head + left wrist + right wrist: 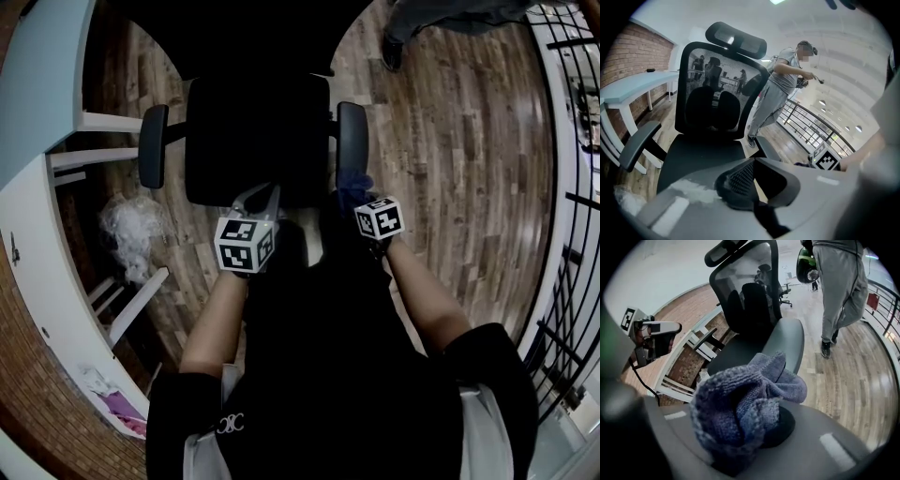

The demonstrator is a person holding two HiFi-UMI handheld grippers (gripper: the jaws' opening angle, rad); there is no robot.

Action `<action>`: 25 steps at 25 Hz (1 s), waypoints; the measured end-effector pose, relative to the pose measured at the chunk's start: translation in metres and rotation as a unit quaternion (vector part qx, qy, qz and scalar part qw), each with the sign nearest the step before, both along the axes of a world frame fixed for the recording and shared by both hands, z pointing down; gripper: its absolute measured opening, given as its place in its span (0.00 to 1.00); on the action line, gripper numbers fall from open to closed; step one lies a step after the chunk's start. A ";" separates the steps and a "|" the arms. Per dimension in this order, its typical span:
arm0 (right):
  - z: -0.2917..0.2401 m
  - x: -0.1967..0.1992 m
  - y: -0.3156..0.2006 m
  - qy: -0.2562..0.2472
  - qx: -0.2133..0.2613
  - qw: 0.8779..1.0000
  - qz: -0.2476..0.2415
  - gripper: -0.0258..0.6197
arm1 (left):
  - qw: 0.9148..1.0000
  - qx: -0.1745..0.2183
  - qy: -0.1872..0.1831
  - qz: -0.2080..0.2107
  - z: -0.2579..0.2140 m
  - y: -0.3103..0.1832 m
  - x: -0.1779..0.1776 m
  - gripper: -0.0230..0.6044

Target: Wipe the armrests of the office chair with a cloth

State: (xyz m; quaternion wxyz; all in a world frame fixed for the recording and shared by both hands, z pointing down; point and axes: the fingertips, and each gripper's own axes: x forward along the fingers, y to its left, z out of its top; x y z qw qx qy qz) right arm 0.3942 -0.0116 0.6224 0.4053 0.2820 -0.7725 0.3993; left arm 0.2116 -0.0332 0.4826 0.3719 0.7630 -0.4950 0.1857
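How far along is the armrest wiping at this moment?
Done: the cloth is gripped in the right gripper. In hand: it sits at the near end of the right-hand armrest, contact unclear. Left: wiping it and the left-hand armrest, which lies apart from the cloth.

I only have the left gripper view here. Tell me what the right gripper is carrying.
Observer: The right gripper is shut on a bunched blue-purple cloth; its own view shows that.
Operator: Now give me where the cloth sits against the chair.
Observer: In the head view it is at the near end of the armrest on that view's right. I cannot tell whether they touch.
Operator: Report where my own gripper is.
Observer: From the head view, the left gripper is at the front edge of the seat.
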 end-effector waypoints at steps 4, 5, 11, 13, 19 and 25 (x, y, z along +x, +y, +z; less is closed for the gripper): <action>-0.009 -0.001 -0.011 -0.018 0.005 1.000 0.015 0.11 | 1.000 0.000 0.002 -0.010 0.002 0.000 -0.012 0.05; -0.013 -0.002 -0.017 -0.021 0.011 1.000 0.020 0.11 | 1.000 0.000 0.003 -0.013 0.001 -0.001 -0.014 0.05; -0.015 -0.001 -0.075 -0.015 0.029 0.998 0.050 0.11 | 1.000 0.000 0.007 -0.018 0.003 -0.006 -0.015 0.05; -0.014 -0.003 -0.095 -0.016 0.031 0.998 0.060 0.11 | 1.000 -0.003 0.008 -0.021 0.003 -0.008 -0.017 0.05; -0.013 -0.011 -0.162 -0.034 0.039 0.992 0.113 0.11 | 0.999 -0.013 0.005 -0.034 0.013 -0.015 -0.025 0.05; -0.012 -0.020 -0.206 -0.036 0.052 0.991 0.120 0.11 | 0.999 -0.024 0.003 -0.046 0.019 -0.021 -0.029 0.05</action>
